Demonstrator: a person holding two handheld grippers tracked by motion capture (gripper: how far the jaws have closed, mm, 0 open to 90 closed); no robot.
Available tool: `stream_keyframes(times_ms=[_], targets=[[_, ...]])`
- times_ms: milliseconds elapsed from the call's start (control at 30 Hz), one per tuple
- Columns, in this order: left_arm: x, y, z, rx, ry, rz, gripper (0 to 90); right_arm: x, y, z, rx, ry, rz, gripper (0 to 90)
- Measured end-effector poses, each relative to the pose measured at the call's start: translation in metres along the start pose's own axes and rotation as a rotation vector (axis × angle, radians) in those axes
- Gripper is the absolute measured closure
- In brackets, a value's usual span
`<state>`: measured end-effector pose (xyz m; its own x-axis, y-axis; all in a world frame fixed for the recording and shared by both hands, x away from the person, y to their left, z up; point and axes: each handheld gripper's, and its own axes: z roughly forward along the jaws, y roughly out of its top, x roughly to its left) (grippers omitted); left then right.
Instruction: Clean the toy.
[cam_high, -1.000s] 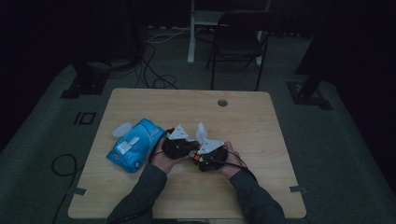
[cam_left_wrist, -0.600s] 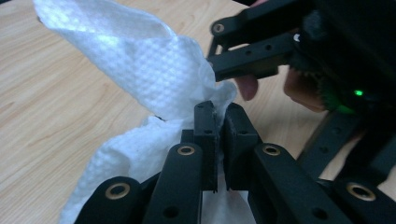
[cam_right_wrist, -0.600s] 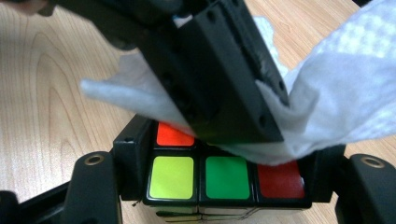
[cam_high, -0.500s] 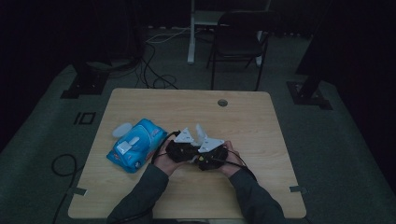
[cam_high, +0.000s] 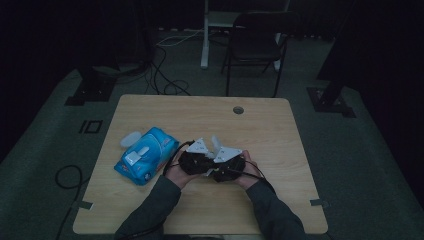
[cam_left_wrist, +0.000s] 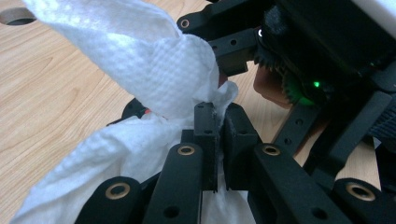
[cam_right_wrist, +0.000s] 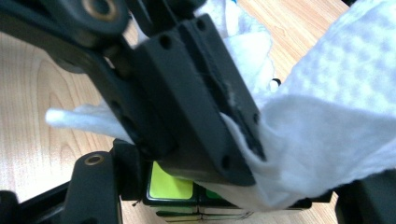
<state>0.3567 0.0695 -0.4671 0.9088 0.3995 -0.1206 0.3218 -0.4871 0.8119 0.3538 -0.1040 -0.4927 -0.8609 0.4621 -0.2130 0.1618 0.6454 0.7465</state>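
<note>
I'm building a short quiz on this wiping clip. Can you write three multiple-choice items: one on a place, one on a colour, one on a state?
1. Where does the wipes pack lie on the table?
A. by the person's left hand
B. at the far right corner
C. on the chair

2. What colour is the pack?
A. red
B. blue
C. black

3. What are the left gripper jaws doing?
A. standing wide open
B. clamping a white wipe
C. holding a pen

Key: A, it lies left of the hands; B, its wrapper is blue; B, tissue is pinched between the closed jaws.
</note>
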Motion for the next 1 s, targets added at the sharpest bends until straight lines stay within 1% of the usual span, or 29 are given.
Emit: stream_keyframes(times_ms=[67, 100, 200, 233, 267, 300, 333, 367, 467, 500, 567, 600, 667, 700, 733, 767, 800, 833, 900, 1000], targets=[[0.001, 0.0, -0.001, -0.002, 0.015, 0.005, 86.3, -0.002, 0.0, -0.001, 0.001, -0.005, 0.0, 33.8], [0.003, -0.002, -0.003, -0.012, 0.022, -0.004, 86.2, -0.001, 0.0, -0.001, -0.001, -0.006, 0.003, 33.8], [0.006, -0.003, -0.006, -0.021, 0.033, -0.015, 86.1, -0.001, 0.0, -0.003, -0.002, -0.004, -0.001, 33.7], [0.007, -0.004, -0.007, -0.023, 0.04, -0.016, 85.9, -0.001, 0.0, -0.003, -0.002, -0.004, -0.002, 33.7], [0.009, -0.004, -0.009, -0.023, 0.059, -0.014, 85.8, -0.001, -0.001, -0.004, -0.004, -0.002, -0.004, 33.7], [0.009, -0.004, -0.009, -0.023, 0.059, -0.014, 85.4, -0.001, -0.001, -0.004, -0.004, -0.002, -0.004, 33.7], [0.01, -0.004, -0.01, -0.027, 0.072, -0.014, 85.4, -0.001, -0.001, -0.004, -0.004, -0.002, -0.003, 33.8], [0.011, -0.005, -0.01, -0.036, 0.083, -0.025, 84.7, -0.001, -0.001, -0.005, -0.006, -0.003, -0.007, 33.7], [0.014, -0.007, -0.013, -0.061, 0.091, -0.044, 82.4, -0.001, -0.001, -0.006, -0.01, -0.002, -0.006, 33.8], [0.014, -0.007, -0.013, -0.061, 0.091, -0.044, 80.2, -0.001, -0.001, -0.006, -0.01, -0.002, -0.006, 33.8], [0.019, -0.009, -0.016, -0.069, 0.121, -0.062, 77.5, 0.0, 0.0, -0.007, -0.021, 0.004, -0.013, 33.8], [0.019, -0.009, -0.016, -0.069, 0.121, -0.062, 77.4, 0.0, 0.0, -0.008, -0.023, 0.006, -0.012, 33.7], [0.022, -0.011, -0.017, -0.077, 0.133, -0.081, 77.5, 0.001, 0.0, -0.009, -0.031, 0.008, -0.014, 33.8], [0.023, -0.012, -0.018, -0.089, 0.125, -0.096, 83.0, 0.001, 0.0, -0.01, -0.038, 0.009, -0.016, 33.8], [0.024, -0.013, -0.018, -0.088, 0.142, -0.109, 84.5, 0.002, 0.0, -0.01, -0.041, 0.009, -0.02, 33.8], [0.024, -0.013, -0.018, -0.088, 0.142, -0.109, 85.1, 0.002, 0.0, -0.011, -0.046, 0.012, -0.019, 33.8], [0.024, -0.014, -0.018, -0.077, 0.157, -0.105, 85.1, 0.002, 0.0, -0.011, -0.046, 0.012, -0.019, 33.8], [0.025, -0.015, -0.017, -0.077, 0.159, -0.112, 85.9, 0.002, 0.001, -0.012, -0.053, 0.015, -0.018, 33.8], [0.025, -0.016, -0.017, -0.084, 0.154, -0.121, 86.1, 0.002, 0.001, -0.011, -0.051, 0.017, -0.025, 33.8], [0.025, -0.016, -0.018, -0.092, 0.145, -0.121, 86.3, 0.002, 0.001, -0.01, -0.043, 0.013, -0.025, 33.8]])
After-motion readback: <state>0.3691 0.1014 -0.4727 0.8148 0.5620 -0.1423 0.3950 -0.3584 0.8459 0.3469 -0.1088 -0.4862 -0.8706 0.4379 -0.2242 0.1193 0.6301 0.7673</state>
